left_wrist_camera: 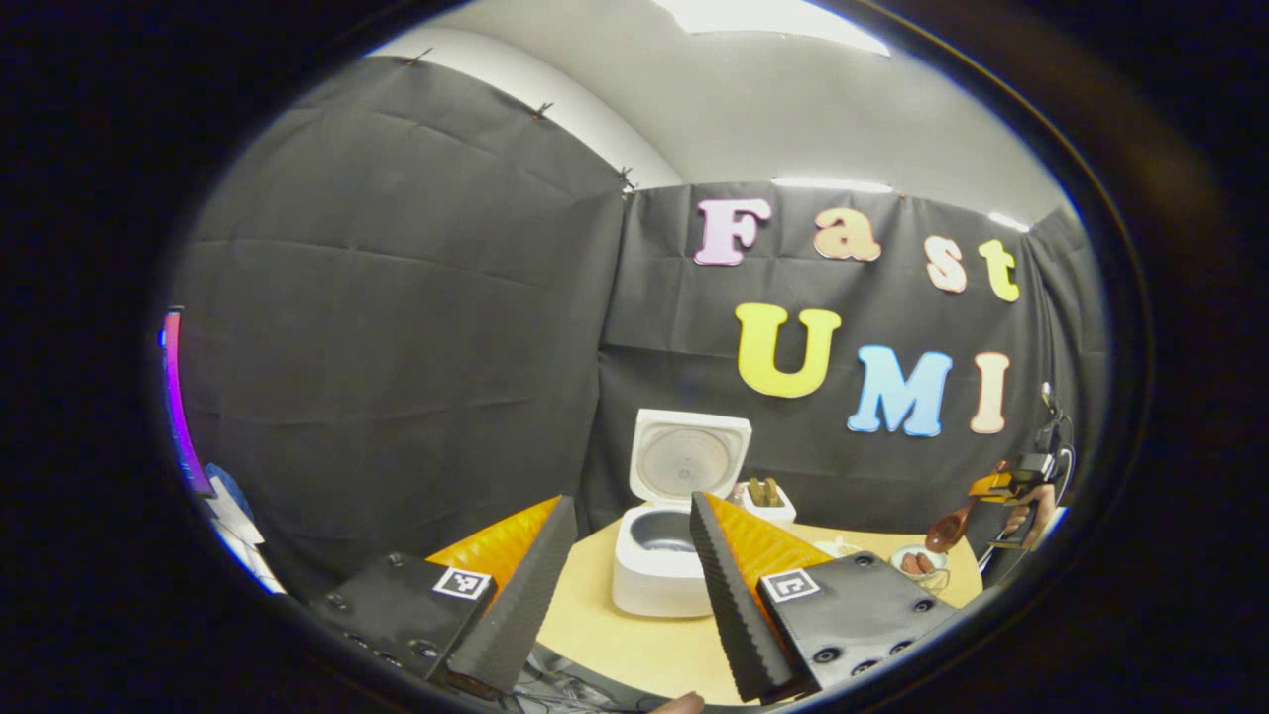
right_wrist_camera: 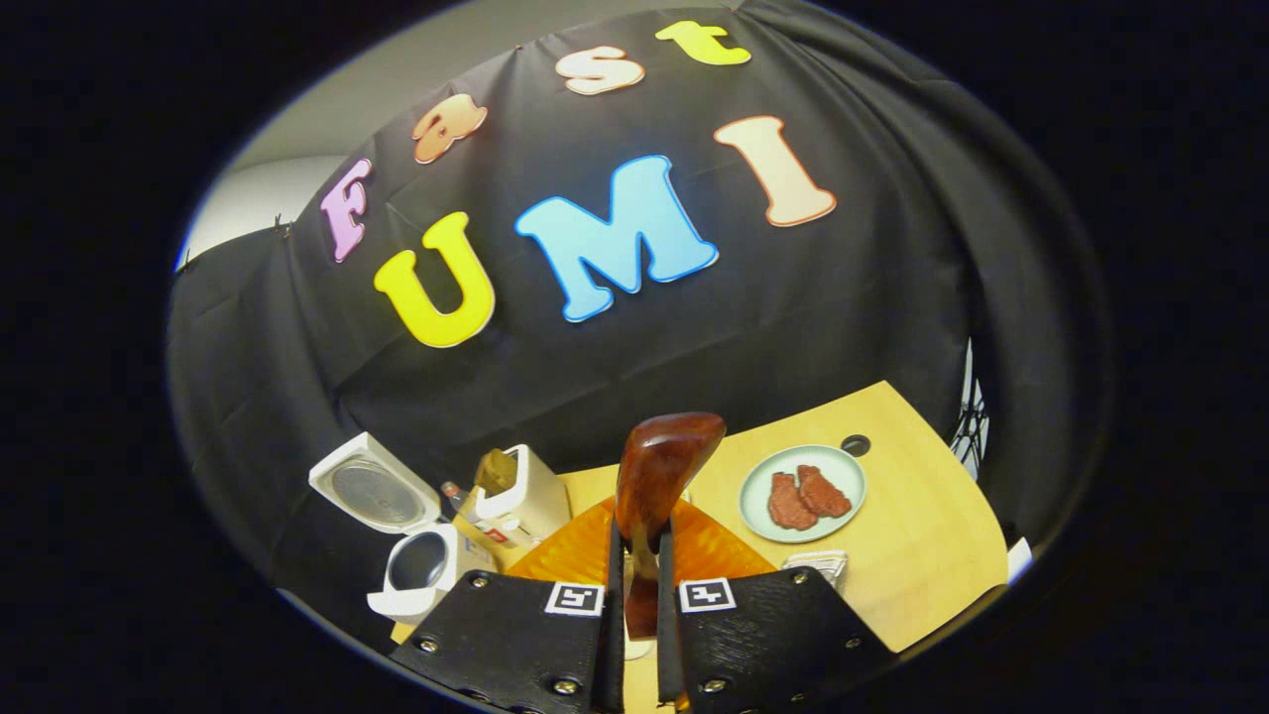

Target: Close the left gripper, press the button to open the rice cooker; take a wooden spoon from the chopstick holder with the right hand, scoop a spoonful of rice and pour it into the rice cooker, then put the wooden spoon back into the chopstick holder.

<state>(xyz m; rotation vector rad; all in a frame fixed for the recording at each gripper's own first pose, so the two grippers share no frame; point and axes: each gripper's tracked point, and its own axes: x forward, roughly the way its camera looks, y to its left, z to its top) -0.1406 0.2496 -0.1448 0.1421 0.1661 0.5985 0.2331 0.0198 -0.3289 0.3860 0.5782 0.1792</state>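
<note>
Left gripper view: left gripper w/ fingers wide apart, holding nothing, above table; rice cooker straight ahead, lid up. Far right, right gripper holds wooden spoon, bowl end down-left. Right gripper view: fingers clamped on spoon handle, long axis running away from camera, bowl at the far end; chopstick holder to its left, plate to its right.

Spoon: you see dark, glossy varnished wood, smooth on its bowl.
Rice cooker: your view gives smooth white plastic, with a dull metal-looking pot and lid plate.
Table: you have pale wood-look board, smooth and matt.
Wall: you face black cloth, matt and creased.
Plate: you see a smooth, faintly shiny glaze.
</note>
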